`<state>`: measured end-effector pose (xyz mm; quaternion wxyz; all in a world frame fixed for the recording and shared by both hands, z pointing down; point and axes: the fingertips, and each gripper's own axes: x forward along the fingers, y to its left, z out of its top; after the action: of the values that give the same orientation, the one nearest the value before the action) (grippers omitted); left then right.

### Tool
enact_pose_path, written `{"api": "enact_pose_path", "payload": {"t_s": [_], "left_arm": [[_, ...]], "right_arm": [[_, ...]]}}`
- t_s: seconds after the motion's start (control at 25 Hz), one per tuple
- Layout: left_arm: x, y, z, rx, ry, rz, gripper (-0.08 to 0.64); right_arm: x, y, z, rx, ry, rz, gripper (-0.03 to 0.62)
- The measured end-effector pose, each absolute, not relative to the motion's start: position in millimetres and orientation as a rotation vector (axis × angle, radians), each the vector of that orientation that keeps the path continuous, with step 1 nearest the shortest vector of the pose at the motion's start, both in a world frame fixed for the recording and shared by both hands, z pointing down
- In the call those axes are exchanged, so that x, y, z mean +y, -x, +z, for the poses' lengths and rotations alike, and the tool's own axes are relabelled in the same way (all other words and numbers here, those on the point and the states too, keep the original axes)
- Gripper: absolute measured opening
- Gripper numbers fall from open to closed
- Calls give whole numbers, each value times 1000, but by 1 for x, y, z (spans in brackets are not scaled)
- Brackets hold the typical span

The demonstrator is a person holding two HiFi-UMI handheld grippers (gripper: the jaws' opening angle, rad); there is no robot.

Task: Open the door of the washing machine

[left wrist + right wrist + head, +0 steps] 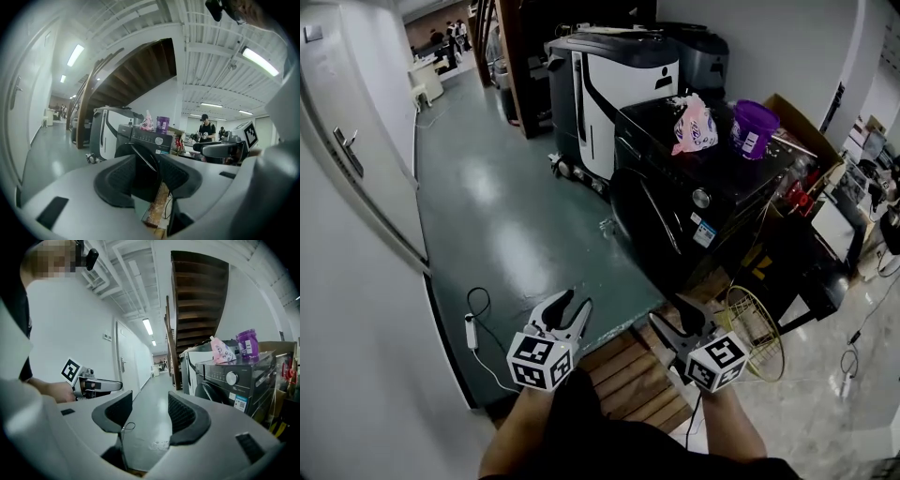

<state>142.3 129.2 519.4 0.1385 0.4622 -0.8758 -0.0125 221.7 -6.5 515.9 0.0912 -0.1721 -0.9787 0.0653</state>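
Left fingers: the two black ribbed fingers (117, 180) of the left gripper (572, 305) stand apart with nothing between them; in the left gripper view the washer's door shows through the gap, well beyond the tips.
Right fingers: the black ribbed fingers (185, 416) of the right gripper (677, 319) also stand apart and bare, with only grey-green floor (506, 216) seen between them.
Grippers: both are held low in the head view, side by side, each with its marker cube nearest the person.
Task's thing: the black front-loading washing machine (722, 202) stands ahead and to the right of both grippers, and neither gripper touches it.
Door: the round dark glass door (652, 220) sits on the machine's front face and looks closed; a silver dial (701, 198) is near the front's upper corner.
Machine top: a pink printed plastic bag (696, 125) and a purple plastic tub (754, 128) sit beside each other towards the back edge.
Floor: a slatted wooden pallet (628, 375) lies just below the grippers, by the machine's near corner.
Behind: a large white and black appliance (609, 84) stands just past the washer's far side.
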Motion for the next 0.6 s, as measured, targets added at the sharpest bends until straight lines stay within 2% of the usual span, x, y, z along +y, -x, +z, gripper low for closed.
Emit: {"api": "enact_pose_path", "payload": {"t_s": [0.28,0.6], "left_arm": [[167,-62,504,-2530,-1303,-102,182],[194,-3,488,-2485,-1322,-190,201]], "right_arm": [[39,-136,504,-2814,574,119,262],[72,-77,482,-2743,561,62,265]]}}
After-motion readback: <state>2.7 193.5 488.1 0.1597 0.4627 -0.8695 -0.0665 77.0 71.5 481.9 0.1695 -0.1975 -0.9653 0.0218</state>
